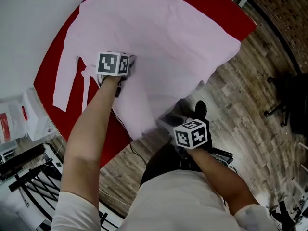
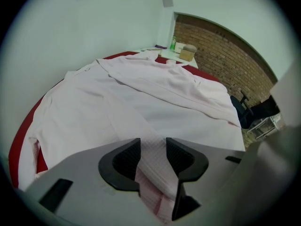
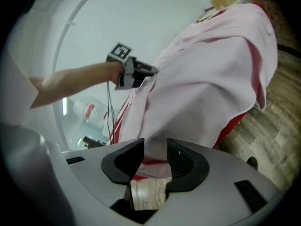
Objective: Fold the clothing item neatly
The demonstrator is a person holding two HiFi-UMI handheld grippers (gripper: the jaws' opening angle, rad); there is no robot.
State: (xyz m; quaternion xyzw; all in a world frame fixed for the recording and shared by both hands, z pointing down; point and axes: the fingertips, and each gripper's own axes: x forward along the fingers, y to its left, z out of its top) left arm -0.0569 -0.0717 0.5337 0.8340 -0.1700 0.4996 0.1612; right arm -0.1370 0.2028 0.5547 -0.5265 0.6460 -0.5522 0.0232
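Note:
A pale pink garment [image 1: 159, 37] lies spread over a round red table [image 1: 57, 66], and one side of it hangs over the near edge. My left gripper [image 1: 123, 69] rests on the garment near a thin strap at its left side. In the left gripper view its jaws [image 2: 153, 154] stand open, with a textured band of the pink fabric [image 2: 151, 161] lying in the gap. My right gripper [image 1: 168, 118] is lower, at the hanging edge. Its jaws [image 3: 155, 161] stand open, and the hem [image 3: 153, 147] and the floor show through the gap.
A cardboard box [image 2: 188, 52] and a green bottle [image 2: 173, 43] stand at the table's far edge by a brick wall [image 2: 221, 65]. Plastic bags [image 1: 19, 119] and black frames [image 1: 29, 177] sit left of the table. A black chair [image 1: 288, 100] stands on the wooden floor.

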